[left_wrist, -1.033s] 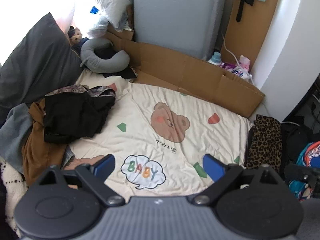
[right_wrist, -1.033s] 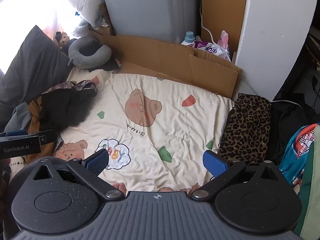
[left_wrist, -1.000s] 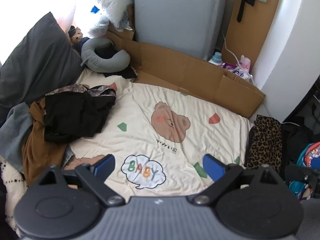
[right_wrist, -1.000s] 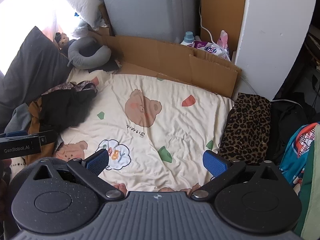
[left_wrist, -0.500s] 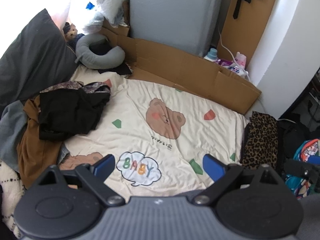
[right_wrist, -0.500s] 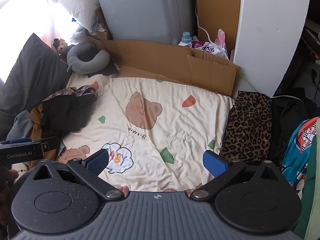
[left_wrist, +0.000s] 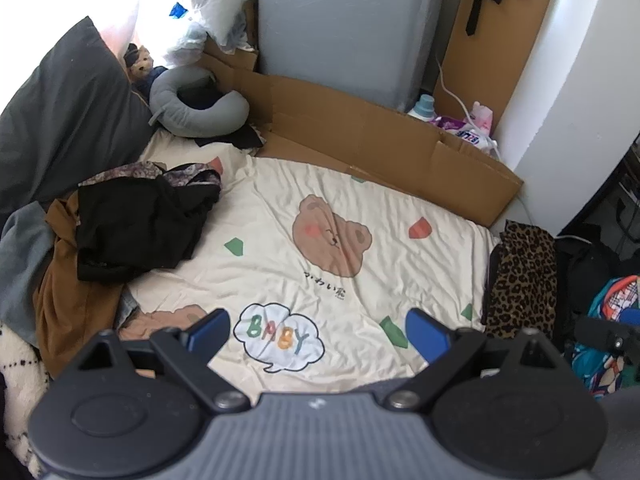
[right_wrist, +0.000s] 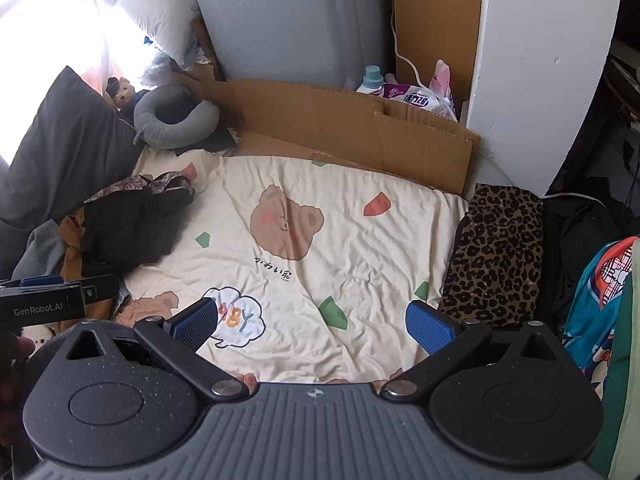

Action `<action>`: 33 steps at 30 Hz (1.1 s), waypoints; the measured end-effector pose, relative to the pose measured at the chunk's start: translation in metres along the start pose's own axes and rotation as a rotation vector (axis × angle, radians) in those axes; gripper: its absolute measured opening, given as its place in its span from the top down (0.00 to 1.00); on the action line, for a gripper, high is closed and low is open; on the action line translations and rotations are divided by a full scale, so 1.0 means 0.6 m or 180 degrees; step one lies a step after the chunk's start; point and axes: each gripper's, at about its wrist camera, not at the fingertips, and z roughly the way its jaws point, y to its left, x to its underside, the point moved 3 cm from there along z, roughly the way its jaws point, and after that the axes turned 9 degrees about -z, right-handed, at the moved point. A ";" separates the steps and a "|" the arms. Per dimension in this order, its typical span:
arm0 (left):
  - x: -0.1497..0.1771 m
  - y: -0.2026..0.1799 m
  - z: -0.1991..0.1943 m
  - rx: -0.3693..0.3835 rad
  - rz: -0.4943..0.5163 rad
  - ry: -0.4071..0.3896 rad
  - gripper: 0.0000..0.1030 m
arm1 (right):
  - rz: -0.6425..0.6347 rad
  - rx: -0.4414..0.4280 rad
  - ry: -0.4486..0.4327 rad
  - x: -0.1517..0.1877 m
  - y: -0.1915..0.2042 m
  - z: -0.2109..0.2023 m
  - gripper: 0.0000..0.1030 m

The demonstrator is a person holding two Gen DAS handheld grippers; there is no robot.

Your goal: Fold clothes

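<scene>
Both claws hang above a cream blanket [left_wrist: 360, 208] printed with a bear and a "BABY" cloud, and neither holds anything.

The left claw [left_wrist: 318, 330] is released, its blue pads [left_wrist: 210, 330] spread wide over the cloud print. The clothes to fold lie ahead of it and to its left: a black garment [left_wrist: 132, 228] crumpled on top of a heap, with a patterned piece [left_wrist: 160, 172] just behind it, a brown garment [left_wrist: 60, 288] beneath and nearer the claw, and a grey one [left_wrist: 22, 252] at the far left edge. The heap rests on the blanket's left side, well apart from the left pad. To the right of this claw, a leopard-print cloth [left_wrist: 524, 280] lies at the blanket's edge.

The right claw [right_wrist: 312, 322] is likewise released, pads [right_wrist: 428, 326] wide apart with blanket showing between them. From here the black garment [right_wrist: 128, 232] sits ahead and to the left, and the leopard-print cloth [right_wrist: 496, 256] lies just beyond the right pad. At the far left of this view, part of the left claw's body [right_wrist: 44, 304] shows, with a bit of a hand [right_wrist: 16, 350] under it.

Further ahead of both claws stand a cardboard sheet [left_wrist: 380, 140], a grey neck pillow [left_wrist: 200, 108] and a dark pillow [left_wrist: 60, 112] to the left.
</scene>
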 end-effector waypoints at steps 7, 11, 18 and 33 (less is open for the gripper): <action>0.000 -0.002 0.005 -0.0001 0.0013 0.0023 0.07 | -0.0029 0.0023 -0.0016 0.000 0.000 -0.002 0.00; 0.001 -0.003 0.005 -0.0001 0.0017 0.0021 0.07 | -0.0021 0.0019 -0.0021 0.001 -0.001 -0.003 0.00; 0.002 -0.007 -0.002 0.0023 0.0056 -0.0019 0.07 | 0.0046 0.0097 -0.0073 -0.003 -0.008 -0.008 0.00; -0.032 -0.009 -0.046 0.0168 0.0055 -0.0173 0.07 | 0.0142 0.0233 -0.0113 -0.013 -0.020 -0.036 0.00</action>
